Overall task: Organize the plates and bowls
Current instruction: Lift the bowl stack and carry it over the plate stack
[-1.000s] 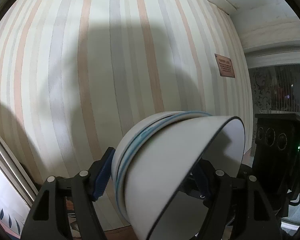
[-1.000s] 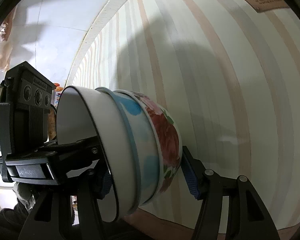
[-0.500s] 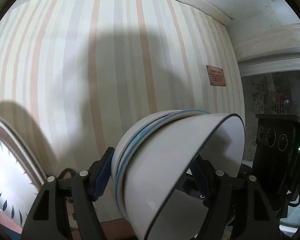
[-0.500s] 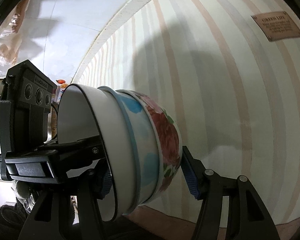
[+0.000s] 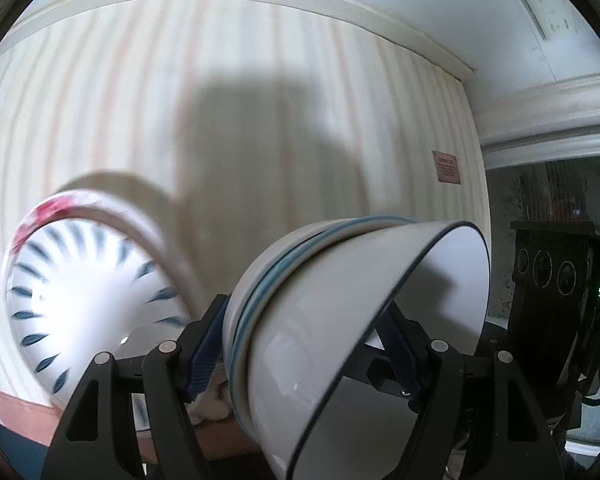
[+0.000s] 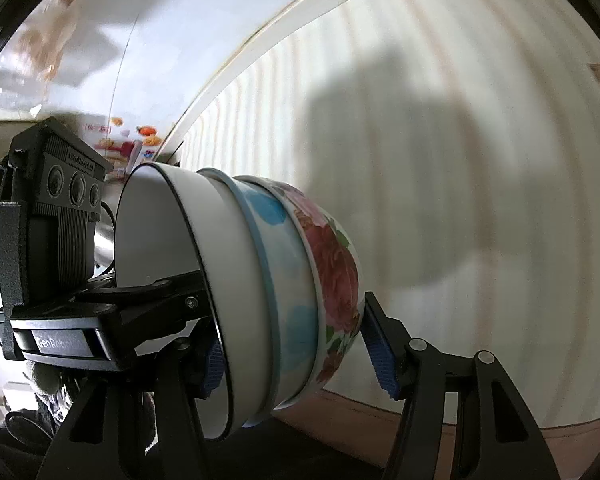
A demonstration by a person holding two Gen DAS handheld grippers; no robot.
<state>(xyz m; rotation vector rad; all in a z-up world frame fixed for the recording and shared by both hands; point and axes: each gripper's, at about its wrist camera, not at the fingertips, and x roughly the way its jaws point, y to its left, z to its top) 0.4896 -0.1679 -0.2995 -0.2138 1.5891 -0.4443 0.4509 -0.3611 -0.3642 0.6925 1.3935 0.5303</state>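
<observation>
Facing a striped wall [image 5: 228,128] under white cornice; nested bowls [image 6: 276,296] tipped sideways (floral, blue-spotted, plain white), grasped together between left tongs [image 5: 308,344] and right tongs [image 6: 296,340], beside leaf-patterned plates [image 5: 84,300].

Nested bowls [image 5: 340,320] lie sideways, plates [image 5: 88,292] to their left.

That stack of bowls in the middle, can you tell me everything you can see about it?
The stack of bowls is three glossy, ceramic-looking bowls nested together and tipped on its side. The innermost is plain white with a thin dark rim, the middle one has blue blotches and a blue rim, and the outermost carries red roses with green leaves. It is held in the air before a striped wall, gripped between the left gripper and the right gripper, whose blue pads press its sides.
</observation>
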